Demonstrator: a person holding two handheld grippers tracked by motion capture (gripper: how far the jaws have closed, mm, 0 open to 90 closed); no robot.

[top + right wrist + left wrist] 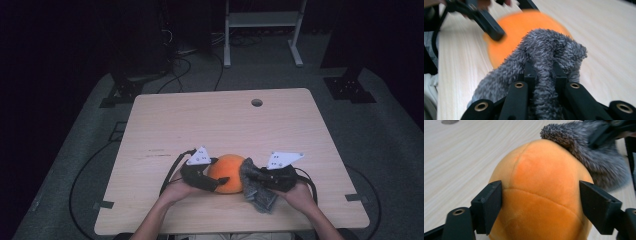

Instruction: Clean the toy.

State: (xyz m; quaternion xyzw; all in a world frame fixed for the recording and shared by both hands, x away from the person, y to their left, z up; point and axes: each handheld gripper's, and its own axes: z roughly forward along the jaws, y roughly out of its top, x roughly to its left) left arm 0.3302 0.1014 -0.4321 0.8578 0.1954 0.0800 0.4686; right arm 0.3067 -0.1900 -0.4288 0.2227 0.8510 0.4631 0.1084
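Observation:
An orange plush ball (pixel 229 170) lies near the table's front edge. My left gripper (pixel 220 181) has its jaws on both sides of the orange plush ball (pixel 541 177), and the pads press into its soft sides. My right gripper (pixel 255 180) is shut on a grey fuzzy cloth (pixel 259 194), which hangs against the ball's right side. In the right gripper view the grey cloth (pixel 549 45) bunches up between the jaws, with the orange ball (pixel 524 25) behind it. The grey cloth (pixel 586 147) lies over the ball's far upper side in the left gripper view.
The light wooden table (pixel 225 120) has a round cable hole (pixel 256 102) near its far edge. Behind the table stand a white metal frame (pixel 262 20) and dark stands, with cables on the grey floor.

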